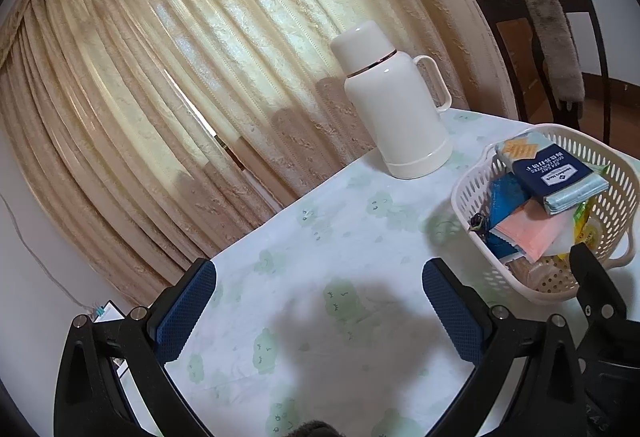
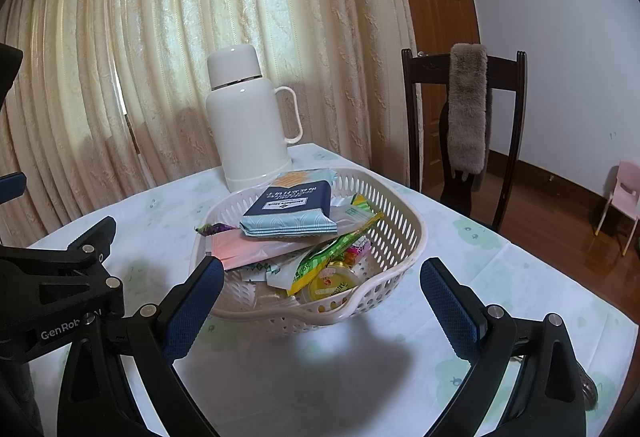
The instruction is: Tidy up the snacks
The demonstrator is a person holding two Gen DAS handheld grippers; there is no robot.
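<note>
Left wrist view: The white slotted basket (image 1: 472, 189) stood on the surface (image 1: 320, 229) at the right. It held a navy packet (image 1: 552, 173), a pink packet (image 1: 528, 229), a blue packet (image 1: 508, 197) and yellow-green wrappers (image 1: 586, 225), all piled loosely. A white flask (image 1: 396, 105) stood upright behind it, near the far edge by the curtain (image 1: 160, 77). The left tongs (image 1: 318, 311) were spread apart and held nothing, over a bare stretch of patterned cloth.

Right wrist view: The basket (image 2: 400, 233) sat directly ahead, near the middle of the surface (image 2: 320, 369). The navy packet (image 2: 292, 203) lay on top; the pink packet (image 2: 244, 249), a green wrapper (image 2: 324, 257) and a small yellow tub (image 2: 332, 283) lay below. The right tongs (image 2: 320, 307) were spread apart and empty, just before the basket's near rim. A chair (image 2: 464, 125) stood beyond the surface's right edge.
</note>
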